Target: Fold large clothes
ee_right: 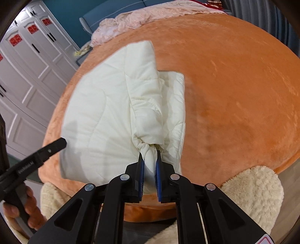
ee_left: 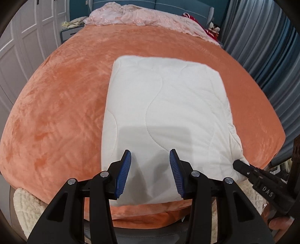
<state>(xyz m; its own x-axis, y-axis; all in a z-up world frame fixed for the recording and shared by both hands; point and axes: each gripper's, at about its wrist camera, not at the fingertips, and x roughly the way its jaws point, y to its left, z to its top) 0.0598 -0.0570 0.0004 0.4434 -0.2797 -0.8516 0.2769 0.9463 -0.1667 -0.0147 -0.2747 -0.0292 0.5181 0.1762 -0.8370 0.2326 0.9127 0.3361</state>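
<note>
the white quilt (ee_left: pixel 165 112), already folded into a thick rectangle, lies on the orange bedspread (ee_left: pixel 61 105) at the near end of the bed, its long axis running away from the person toward the pink bedding (ee_left: pixel 142 16) at the head; the short near edge faces both grippers. the right gripper (ee_right: pixel 150 161) is clamped on the bunched near-right corner of the quilt, white fabric pinched between its blue pads (ee_right: pixel 159 169). the left gripper (ee_left: pixel 150 161) hangs over the near edge left of centre, jaws apart with nothing pressed between them; whether the pads touch the surface cannot be told. judgement: the right hand has the hold, and the left must drop onto the near-left edge before the near end can be carried along the long axis
</note>
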